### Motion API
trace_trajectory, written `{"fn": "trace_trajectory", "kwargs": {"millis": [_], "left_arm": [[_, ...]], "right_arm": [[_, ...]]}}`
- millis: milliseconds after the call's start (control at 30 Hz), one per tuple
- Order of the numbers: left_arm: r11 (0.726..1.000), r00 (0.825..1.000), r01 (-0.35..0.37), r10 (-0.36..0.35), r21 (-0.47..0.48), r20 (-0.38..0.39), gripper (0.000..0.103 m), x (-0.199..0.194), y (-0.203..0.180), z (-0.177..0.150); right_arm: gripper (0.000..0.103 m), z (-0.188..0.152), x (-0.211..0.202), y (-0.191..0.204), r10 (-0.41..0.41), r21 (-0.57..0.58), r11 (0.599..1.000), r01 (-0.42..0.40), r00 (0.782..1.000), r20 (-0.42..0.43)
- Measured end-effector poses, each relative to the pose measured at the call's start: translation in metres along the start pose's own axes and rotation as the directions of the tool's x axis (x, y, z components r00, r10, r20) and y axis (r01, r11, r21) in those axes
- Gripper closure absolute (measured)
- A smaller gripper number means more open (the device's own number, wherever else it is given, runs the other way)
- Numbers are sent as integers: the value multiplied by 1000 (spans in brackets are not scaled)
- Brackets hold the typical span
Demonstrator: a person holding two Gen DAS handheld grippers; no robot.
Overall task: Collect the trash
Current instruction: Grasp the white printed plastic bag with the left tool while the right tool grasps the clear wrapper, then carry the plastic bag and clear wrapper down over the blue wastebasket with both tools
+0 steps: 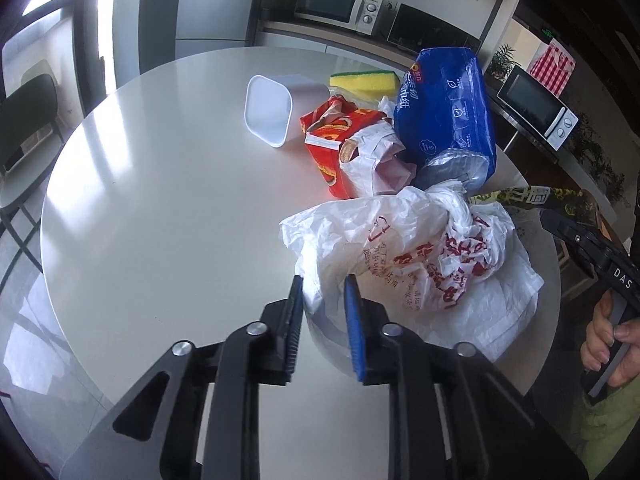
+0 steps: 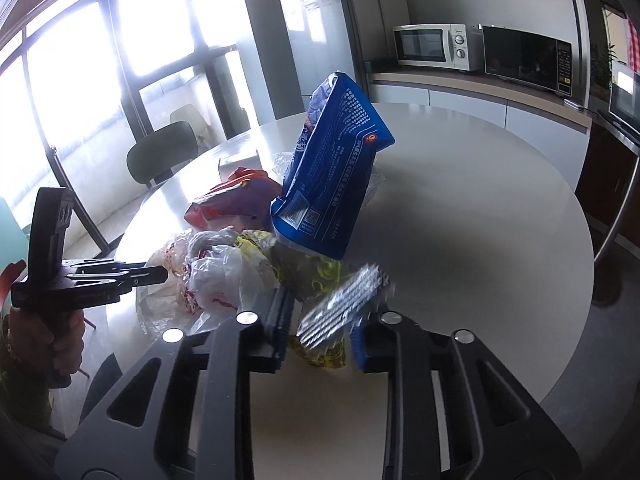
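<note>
Left gripper (image 1: 322,292) spread around white plastic bag (image 1: 416,256) rim; right gripper (image 2: 320,320) spread around yellow wrapper (image 2: 320,276). Pinch firmly before lifting.

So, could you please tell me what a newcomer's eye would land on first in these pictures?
Probably the tall blue package standing at the far side of the trash pile on the round white table. Next, the crumpled white plastic bag with red print just ahead of the left gripper, and the yellow-green wrapper between the right gripper's fingers.
</note>
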State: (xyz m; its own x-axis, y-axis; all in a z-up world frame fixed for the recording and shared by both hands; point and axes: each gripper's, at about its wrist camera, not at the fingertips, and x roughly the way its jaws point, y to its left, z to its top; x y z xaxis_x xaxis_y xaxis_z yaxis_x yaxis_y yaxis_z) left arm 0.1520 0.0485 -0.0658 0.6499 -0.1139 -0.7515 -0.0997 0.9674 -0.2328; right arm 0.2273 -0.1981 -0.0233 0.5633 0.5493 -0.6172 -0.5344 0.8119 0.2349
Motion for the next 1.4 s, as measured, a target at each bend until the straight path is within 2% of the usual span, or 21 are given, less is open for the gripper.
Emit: {"fn": "trace_trajectory", "kwargs": {"millis": [67,133,167,433,633,767,1000,1400], "left_arm": [[1000,1000,1,-1,0,11,96,-2,0,-2],[1000,1000,5,-5,-5,28,98,-8,-1,-4],[1000,999,7,-6,-6,42,99,-12,0,-5],[999,990,27,-20,-48,142,100,-64,5,-11],[999,982,22,-16,-26,188,101,-97,-1,-20],[999,982,19,-11,-39,190,101,-111,-5,-28],[1000,980,22,-19,-14,196,101,-127,-14,-47],[999,976,24,-34,48,215,101,-164,-29,-72]], "right_arm": [[93,-1,-4,4,1,-12,1000,-1,1000,12],[96,-2,-7,8,-5,-22,1000,6,1000,22],[101,-2,-10,10,-10,-25,1000,11,1000,27],[102,-3,-43,22,-44,-18,999,46,995,92],[102,-11,-72,36,-59,-12,998,60,992,109],[102,-20,-97,46,-63,-4,998,64,988,138],[102,-35,-125,62,-73,-31,997,76,993,93],[102,-58,-173,77,-54,-30,998,57,993,101]]}}
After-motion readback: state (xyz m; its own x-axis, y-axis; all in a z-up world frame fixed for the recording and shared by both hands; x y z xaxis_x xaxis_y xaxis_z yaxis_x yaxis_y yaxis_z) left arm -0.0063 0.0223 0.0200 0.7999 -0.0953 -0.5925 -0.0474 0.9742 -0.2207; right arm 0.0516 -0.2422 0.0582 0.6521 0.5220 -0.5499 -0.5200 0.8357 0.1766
